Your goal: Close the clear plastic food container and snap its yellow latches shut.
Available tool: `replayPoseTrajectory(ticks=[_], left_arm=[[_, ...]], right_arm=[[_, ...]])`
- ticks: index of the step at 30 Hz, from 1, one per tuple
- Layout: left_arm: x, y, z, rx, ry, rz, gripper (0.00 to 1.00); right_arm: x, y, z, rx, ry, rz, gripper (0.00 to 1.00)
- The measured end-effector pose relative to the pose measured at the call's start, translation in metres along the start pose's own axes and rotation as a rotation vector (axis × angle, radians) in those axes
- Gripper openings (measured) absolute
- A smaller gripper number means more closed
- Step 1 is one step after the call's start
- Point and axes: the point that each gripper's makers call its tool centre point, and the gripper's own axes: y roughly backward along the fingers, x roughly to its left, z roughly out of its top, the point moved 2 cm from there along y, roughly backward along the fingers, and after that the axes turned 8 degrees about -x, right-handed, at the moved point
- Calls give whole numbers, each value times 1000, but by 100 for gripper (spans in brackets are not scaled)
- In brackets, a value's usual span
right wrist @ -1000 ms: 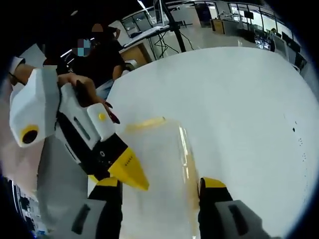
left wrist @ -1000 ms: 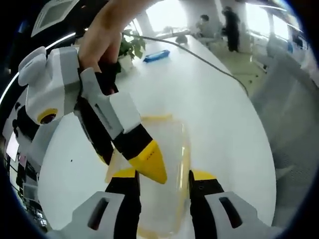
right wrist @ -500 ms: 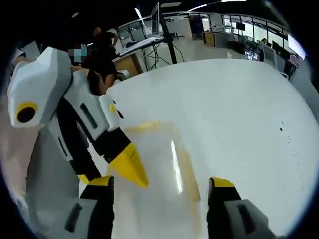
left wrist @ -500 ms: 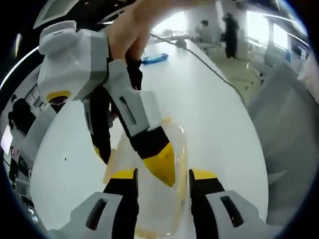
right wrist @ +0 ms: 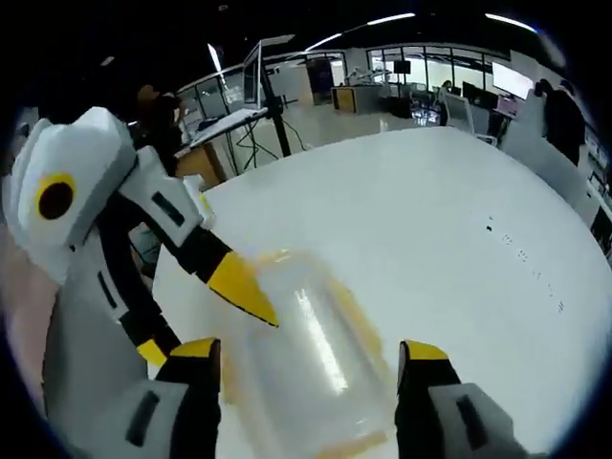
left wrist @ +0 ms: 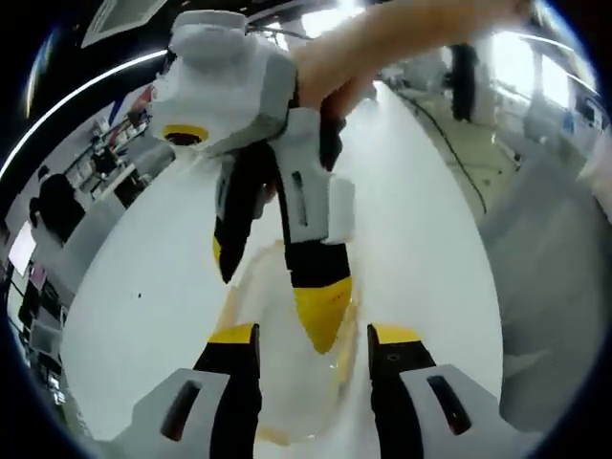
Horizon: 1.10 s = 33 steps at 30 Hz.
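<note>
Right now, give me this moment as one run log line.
step: closing container | container: clear, yellow-trimmed, on white table | left gripper: open over it | right gripper: open astride it | latches: state unclear

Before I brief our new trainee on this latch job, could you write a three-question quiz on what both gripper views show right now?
1. True or false: the container rests on the white table.
2. What colour are the container's latches?
A. yellow
B. blue
C. red
3. In the left gripper view, the right gripper reaches the container from where in the picture?

Key:
1. True.
2. A.
3. From above; one tip points at the container's edge between the left gripper jaws.
</note>
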Motion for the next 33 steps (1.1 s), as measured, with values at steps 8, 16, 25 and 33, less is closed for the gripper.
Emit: replayPoseTrajectory(ticks=[8,16,25,33], left_arm=[[14,10,-2,-19,91,103,44],[33,25,-14,-51,214,220,45],[50,39,-35,-40,338,350,47],[49,41,-50,-38,423,361,47]], right_arm=[[-7,9,3,-40,9,-98,76],[-8,19,3,-91,-25,-177,76],[-8,31,-4,-192,-142,-271,75],[-6,40,-24,-226,-252,-333,72]])
